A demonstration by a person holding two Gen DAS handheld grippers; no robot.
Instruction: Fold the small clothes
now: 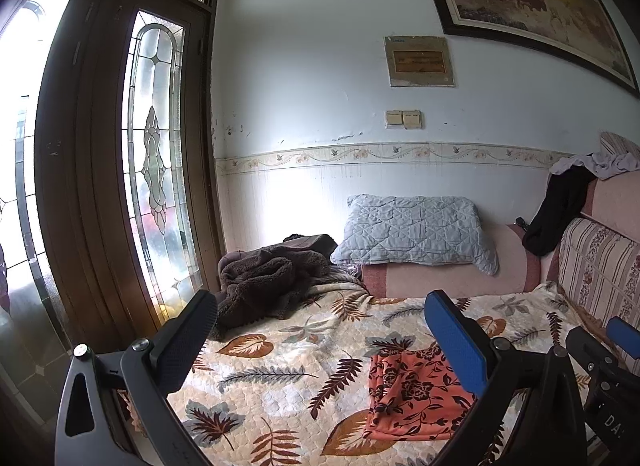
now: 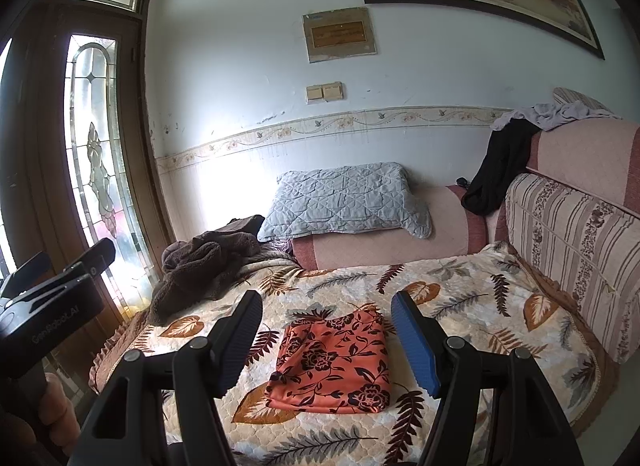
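Observation:
A small orange cloth with a dark flower print point(image 2: 334, 362) lies folded flat in a rough rectangle on the leaf-patterned blanket point(image 2: 472, 306). It also shows in the left wrist view point(image 1: 412, 394), partly behind the blue finger. My right gripper point(image 2: 326, 336) is open and empty, held above the cloth, which shows between its fingers. My left gripper point(image 1: 320, 340) is open and empty, held above the blanket to the left of the cloth. The left gripper also shows at the left edge of the right wrist view point(image 2: 56, 270).
A brown fleece garment point(image 2: 200, 266) lies heaped at the far left of the sofa. A grey quilted pillow point(image 2: 344, 197) rests on the pink armrest point(image 2: 400, 242). Black and pale clothes point(image 2: 504, 153) hang over the striped sofa back point(image 2: 568, 250). A glass-panelled door point(image 1: 156, 153) stands left.

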